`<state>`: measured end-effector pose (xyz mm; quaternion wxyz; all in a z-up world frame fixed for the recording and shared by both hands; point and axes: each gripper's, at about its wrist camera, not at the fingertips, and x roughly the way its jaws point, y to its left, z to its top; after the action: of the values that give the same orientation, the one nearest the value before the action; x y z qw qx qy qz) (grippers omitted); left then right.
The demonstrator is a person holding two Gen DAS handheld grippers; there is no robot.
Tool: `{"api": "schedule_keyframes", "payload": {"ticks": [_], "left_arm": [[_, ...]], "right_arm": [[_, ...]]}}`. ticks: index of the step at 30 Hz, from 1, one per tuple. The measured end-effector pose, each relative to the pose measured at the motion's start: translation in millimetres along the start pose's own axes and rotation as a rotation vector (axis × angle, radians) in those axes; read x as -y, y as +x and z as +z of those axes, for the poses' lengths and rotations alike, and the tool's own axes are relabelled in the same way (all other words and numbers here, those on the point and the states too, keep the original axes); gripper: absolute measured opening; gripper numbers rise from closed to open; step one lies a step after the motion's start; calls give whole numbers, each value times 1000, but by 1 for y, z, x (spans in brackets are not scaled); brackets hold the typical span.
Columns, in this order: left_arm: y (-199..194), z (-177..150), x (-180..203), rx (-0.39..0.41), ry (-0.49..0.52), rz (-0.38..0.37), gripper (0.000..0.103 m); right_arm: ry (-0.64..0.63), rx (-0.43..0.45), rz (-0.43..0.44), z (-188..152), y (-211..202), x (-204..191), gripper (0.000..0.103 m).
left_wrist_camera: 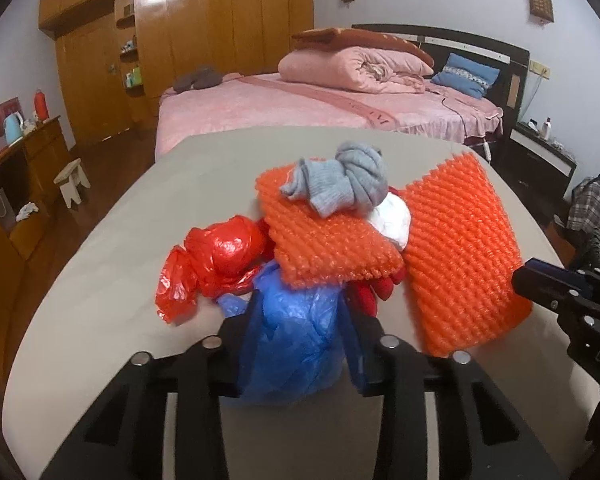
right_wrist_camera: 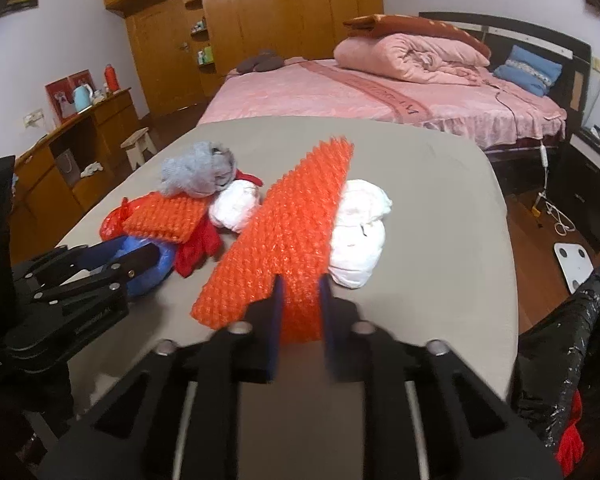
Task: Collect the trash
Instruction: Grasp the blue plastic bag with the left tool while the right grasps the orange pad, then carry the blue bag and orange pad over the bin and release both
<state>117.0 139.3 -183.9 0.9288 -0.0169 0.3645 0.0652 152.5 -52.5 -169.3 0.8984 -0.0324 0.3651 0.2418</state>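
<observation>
Left gripper (left_wrist_camera: 300, 344) clamped on a blue plastic bag (left_wrist_camera: 296, 344) at the near edge of the grey table (left_wrist_camera: 100, 280). Right gripper (right_wrist_camera: 300, 320) pinched narrow on the near end of an orange foam sheet (right_wrist_camera: 288, 236), propped against a white bundle (right_wrist_camera: 356, 236). Piled just beside: smaller orange foam pad (left_wrist_camera: 324, 232), grey sock (left_wrist_camera: 340, 180), red plastic bag (left_wrist_camera: 216, 256)

We see a grey counter (right_wrist_camera: 440, 184) bearing, near its middle, a red bag (left_wrist_camera: 216, 256), blue bag (left_wrist_camera: 296, 344), orange mesh pads (left_wrist_camera: 464, 256), white bundles (right_wrist_camera: 356, 236) and red cloth (right_wrist_camera: 198, 248).
</observation>
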Motion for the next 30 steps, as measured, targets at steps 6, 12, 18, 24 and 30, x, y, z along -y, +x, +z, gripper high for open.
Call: {"api": "schedule_keyframes", "payload": {"ticks": [6,12,18,24,30], "left_arm": [[-21,-1,-4,40,-32,-18,28],[-54,-1,1,88,-13,-41,27],[-68,3,9,142,5,-56,27],[-71,8,9,161,4,-69,27],[-69,8,8,162,4,-61,27]], "right_arm": [[-16,32,35,6,-17,-5,4],[-2,40,22,10,-28,-2,12],[45,6,-4,3,-13,6,41],[34,-69,19,-1,14,4,40],[4,-61,78,1,9,-3,12]]}}
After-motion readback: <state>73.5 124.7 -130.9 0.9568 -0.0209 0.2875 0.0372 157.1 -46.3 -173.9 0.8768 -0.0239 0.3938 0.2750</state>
